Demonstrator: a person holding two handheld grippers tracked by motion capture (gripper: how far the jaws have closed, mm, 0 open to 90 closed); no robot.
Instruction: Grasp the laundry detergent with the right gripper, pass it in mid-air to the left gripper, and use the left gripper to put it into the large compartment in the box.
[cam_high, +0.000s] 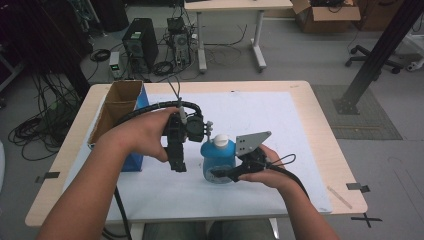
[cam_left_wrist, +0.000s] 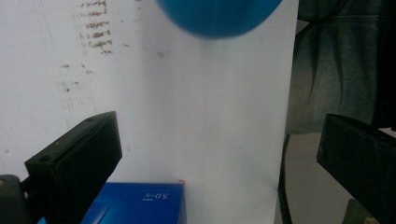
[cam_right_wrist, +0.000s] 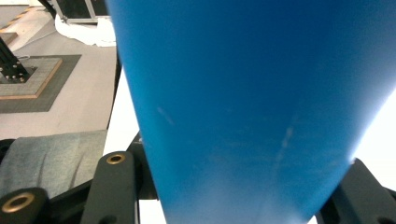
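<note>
Bottle (cam_high: 218, 161): blue, white cap, upright on the white sheet (cam_high: 260, 115), toward the near edge of the tabletop, about mid-width. Base looks slightly off the sheet in the left gripper view (cam_left_wrist: 218, 16), can't confirm.
Right gripper (cam_high: 220, 175): comes in level from the bottle's right, jaws clamped on the lower body of the bottle; blue wall sits between both jaws in the right gripper view (cam_right_wrist: 243, 112). Grey three-cornered plate on top, cable trailing toward the near right edge.
Right hand (cam_high: 272, 172): wrapped on the handle, just right of the bottle.
Left gripper (cam_high: 177, 162): pointing down, just left of the bottle, not touching it. Jaws wide apart, nothing between them, bare sheet below.
Left hand (cam_high: 142, 135): on the gripper body, forearm crossing the near left edge.
Blue box (cam_left_wrist: 135, 205): small, on the sheet under the left gripper, beside the carton.
Cardboard carton (cam_high: 117, 107): open top, brown inside, blue outer wall, along the left edge toward the far left corner.
Table (cam_high: 305, 105): light wood, white sheet covering most of it.
Tape (cam_high: 358, 186): dark strip near the near right corner.
</note>
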